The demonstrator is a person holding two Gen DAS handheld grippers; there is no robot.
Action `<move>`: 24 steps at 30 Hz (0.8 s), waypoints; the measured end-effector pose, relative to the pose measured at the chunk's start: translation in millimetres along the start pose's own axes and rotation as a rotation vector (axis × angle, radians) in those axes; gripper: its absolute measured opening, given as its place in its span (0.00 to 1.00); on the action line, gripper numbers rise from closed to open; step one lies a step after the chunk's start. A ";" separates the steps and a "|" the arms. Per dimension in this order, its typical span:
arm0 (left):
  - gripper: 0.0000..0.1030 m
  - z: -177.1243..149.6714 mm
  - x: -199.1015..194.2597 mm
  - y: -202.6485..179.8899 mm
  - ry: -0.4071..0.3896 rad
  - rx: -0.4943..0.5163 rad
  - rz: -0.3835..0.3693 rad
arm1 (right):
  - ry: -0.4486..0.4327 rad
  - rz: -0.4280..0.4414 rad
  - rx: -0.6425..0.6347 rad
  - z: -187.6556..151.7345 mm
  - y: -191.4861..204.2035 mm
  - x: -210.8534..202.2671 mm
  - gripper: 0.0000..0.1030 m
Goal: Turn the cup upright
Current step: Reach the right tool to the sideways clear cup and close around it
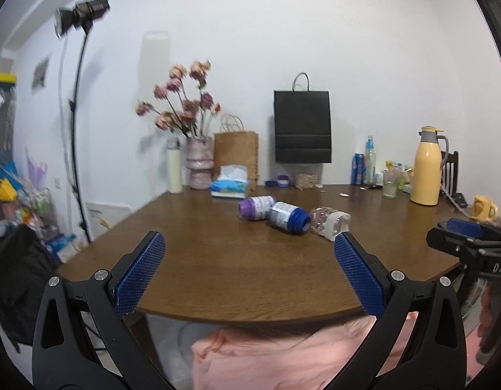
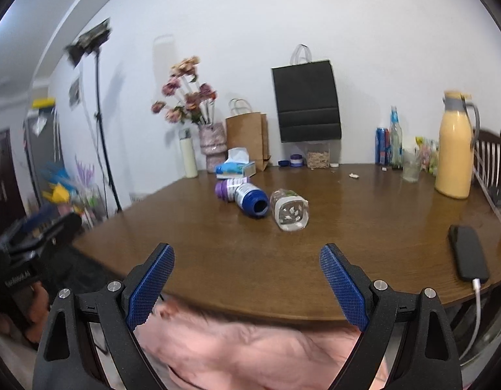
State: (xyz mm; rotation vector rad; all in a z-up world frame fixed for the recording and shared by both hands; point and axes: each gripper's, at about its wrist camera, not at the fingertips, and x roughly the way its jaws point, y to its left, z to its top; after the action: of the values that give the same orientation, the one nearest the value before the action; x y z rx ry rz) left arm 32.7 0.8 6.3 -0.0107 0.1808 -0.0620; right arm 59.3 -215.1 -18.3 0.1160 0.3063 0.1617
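Three cups lie on their sides in a row on the brown table [image 1: 217, 276]: a purple cup [image 1: 255, 207], a blue cup [image 1: 289, 217] with its mouth toward me, and a clear glass cup [image 1: 330, 222]. They also show in the right wrist view: the purple cup [image 2: 229, 189], the blue cup [image 2: 252, 200] and the clear cup [image 2: 289, 213]. My left gripper [image 1: 249, 247] is open and empty at the table's near edge, well short of the cups. My right gripper [image 2: 247, 258] is open and empty, also short of them.
At the back stand a flower vase [image 1: 200, 167], a tissue box [image 1: 230, 187], a brown bag [image 1: 236, 154], a black bag [image 1: 303, 126], bottles and a yellow thermos [image 1: 427, 165]. A yellow mug [image 1: 482, 207] sits right. A phone [image 2: 468, 252] on a cable lies at the right edge.
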 end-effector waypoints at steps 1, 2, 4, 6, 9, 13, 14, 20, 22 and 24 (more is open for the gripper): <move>1.00 1.7 12.1 2.3 0.013 -0.014 -0.018 | -0.008 0.000 0.017 3.1 -4.6 5.2 0.92; 1.00 2.4 19.4 3.0 0.015 -0.023 -0.020 | -0.014 -0.004 0.024 5.8 -7.5 9.0 0.92; 1.00 2.4 33.4 4.8 0.005 -0.042 -0.017 | -0.031 -0.009 0.033 13.9 -14.3 19.4 0.92; 1.00 0.9 46.6 2.5 -0.017 -0.028 0.006 | -0.048 0.026 0.063 24.2 -23.1 29.4 0.92; 1.00 -0.5 60.8 -3.8 -0.012 0.029 0.001 | 0.003 0.052 0.092 42.1 -33.8 54.5 0.92; 1.00 2.1 84.2 -13.4 -0.002 0.101 -0.023 | 0.056 0.054 0.078 64.9 -42.0 92.2 0.92; 1.00 4.7 91.3 -14.1 -0.005 0.099 -0.024 | 0.052 0.054 0.063 69.4 -42.9 99.4 0.92; 1.00 25.2 137.9 -10.0 0.002 0.077 -0.030 | 0.067 0.106 -0.009 98.5 -43.4 146.3 0.92; 1.00 31.7 153.9 -8.1 0.002 0.075 -0.034 | -0.006 0.103 -0.070 102.9 -36.6 155.8 0.92; 1.00 36.2 168.2 -6.8 0.008 0.081 -0.039 | -0.020 0.049 -0.164 102.2 -25.7 170.8 0.92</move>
State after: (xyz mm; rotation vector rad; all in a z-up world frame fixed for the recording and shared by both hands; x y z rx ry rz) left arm 203.9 -16.3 11.8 0.0668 0.1859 -0.1079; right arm 255.1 -219.3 25.4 -0.0375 0.2688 0.2338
